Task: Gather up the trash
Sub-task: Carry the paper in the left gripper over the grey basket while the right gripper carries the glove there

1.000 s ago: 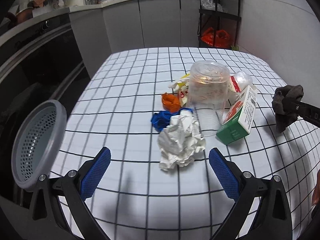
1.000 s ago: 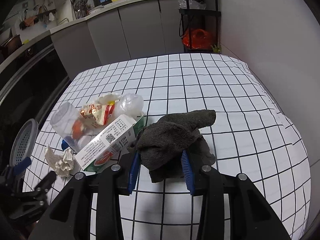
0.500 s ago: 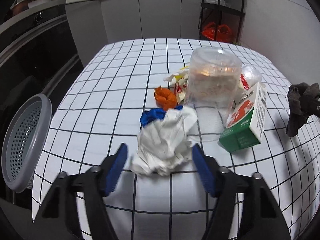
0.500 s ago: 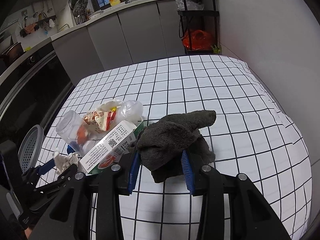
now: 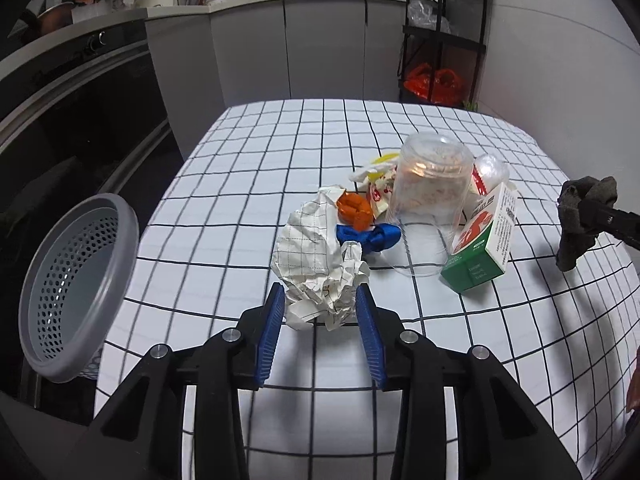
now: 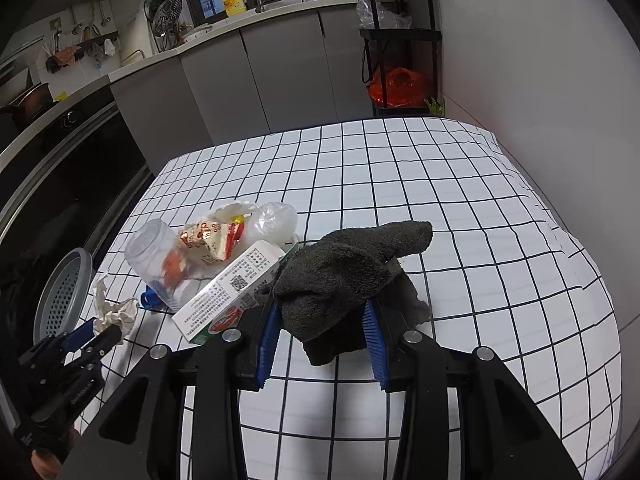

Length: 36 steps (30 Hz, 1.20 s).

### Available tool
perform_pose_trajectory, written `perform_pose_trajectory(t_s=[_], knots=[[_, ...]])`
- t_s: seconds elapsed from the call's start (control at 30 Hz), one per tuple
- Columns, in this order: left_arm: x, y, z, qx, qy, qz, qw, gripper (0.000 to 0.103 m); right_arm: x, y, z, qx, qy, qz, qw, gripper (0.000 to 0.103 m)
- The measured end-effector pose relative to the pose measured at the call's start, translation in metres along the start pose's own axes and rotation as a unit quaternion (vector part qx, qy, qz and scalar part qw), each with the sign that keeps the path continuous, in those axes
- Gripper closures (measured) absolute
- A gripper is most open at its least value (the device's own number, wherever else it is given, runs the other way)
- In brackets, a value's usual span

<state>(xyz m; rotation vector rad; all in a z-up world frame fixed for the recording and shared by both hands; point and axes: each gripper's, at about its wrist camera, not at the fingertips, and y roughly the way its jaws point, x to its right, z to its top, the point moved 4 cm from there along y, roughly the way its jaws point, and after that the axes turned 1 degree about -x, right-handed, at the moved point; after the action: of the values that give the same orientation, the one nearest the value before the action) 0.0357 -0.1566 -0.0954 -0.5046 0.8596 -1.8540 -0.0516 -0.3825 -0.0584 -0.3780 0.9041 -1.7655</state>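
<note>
My left gripper [image 5: 320,312] is shut on a crumpled white paper ball [image 5: 320,264], held just above the checked tablecloth. It also shows in the right wrist view [image 6: 116,312]. Behind the ball lie a blue scrap [image 5: 370,236], an orange scrap [image 5: 354,210], a clear plastic cup on its side [image 5: 428,196], snack wrappers [image 5: 376,188] and a green-white carton [image 5: 482,248]. My right gripper [image 6: 324,332] is shut on a dark grey cloth [image 6: 348,272], right of the carton [image 6: 228,292].
A grey perforated bin [image 5: 76,292] sits off the table's left edge, also in the right wrist view [image 6: 64,292]. Kitchen cabinets [image 5: 288,52] and a black shelf rack [image 5: 444,36] stand beyond the table. A wall runs along the right.
My left gripper moved in and closed on the paper ball, then lifted it slightly. My right gripper stayed shut on the cloth, almost still.
</note>
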Motion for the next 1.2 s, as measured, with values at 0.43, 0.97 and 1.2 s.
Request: perform_pose_trajectory(t_s=[0.43, 0.97, 1.2], knots=[[-0.086, -0.070, 0.009, 0.052, -0.032, 0.041, 0.9973, 0.067, -0.082, -0.033, -0.004, 0.030, -0.047, 0.055, 0.997, 0.066], [-0.266, -0.084, 0.016, 0.061, -0.110, 0.144, 0.9816, 0.067, -0.307, 0.008, -0.011, 0.003, -0.173, 0.193, 0.966, 0.066], [-0.312, -0.061, 0.002, 0.026, -0.145, 0.145, 0.9783, 0.067, -0.378, 0.055, -0.015, -0.044, -0.210, 0.224, 0.951, 0.066]])
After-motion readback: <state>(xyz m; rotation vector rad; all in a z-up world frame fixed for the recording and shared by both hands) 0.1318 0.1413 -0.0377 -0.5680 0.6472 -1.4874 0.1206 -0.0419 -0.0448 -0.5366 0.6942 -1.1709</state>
